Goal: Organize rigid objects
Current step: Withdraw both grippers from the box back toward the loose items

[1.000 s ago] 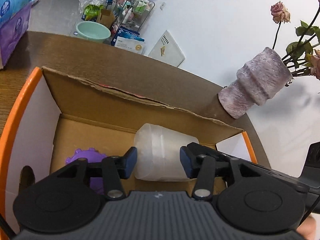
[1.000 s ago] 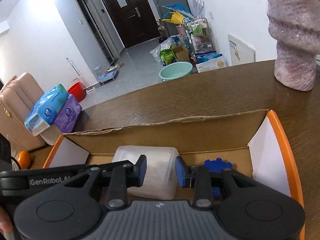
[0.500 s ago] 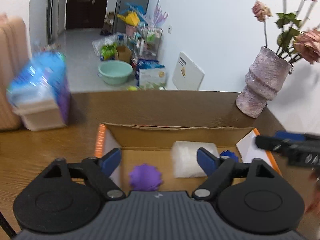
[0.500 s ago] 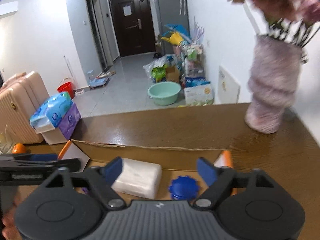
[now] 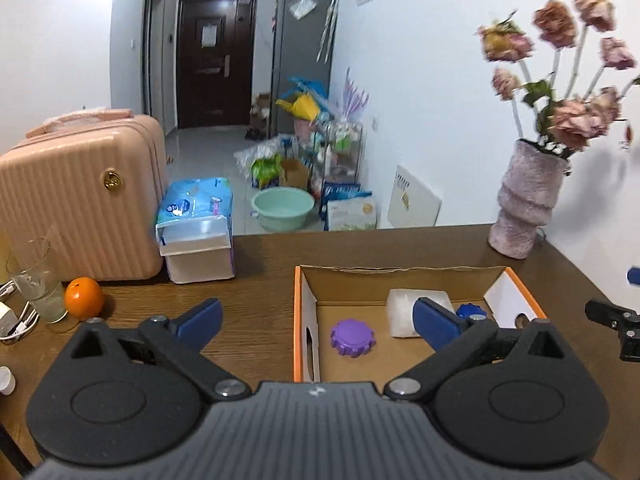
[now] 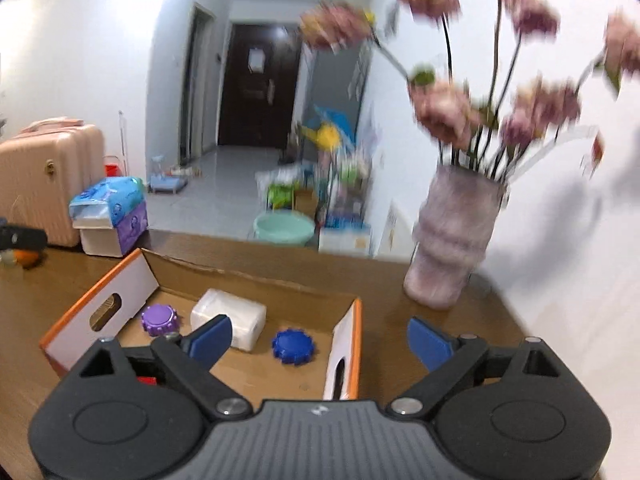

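Note:
An open cardboard box with orange edges rests on the brown table. Inside it lie a frosted white plastic container on its side, a purple gear-shaped piece and a blue gear-shaped piece. My left gripper hovers above and in front of the box, its jaws still opening, nothing between them. My right gripper hovers over the box's right end, jaws also still opening and empty. The right gripper's tip shows at the left wrist view's right edge.
A pink-grey vase of dried flowers stands at the table's far right corner. A tissue pack on a white box, a pink suitcase, an orange and a glass occupy the left side.
Both grippers let go of the white container, which now lies in the box. Both opened wide and pulled back and up, away from the box.

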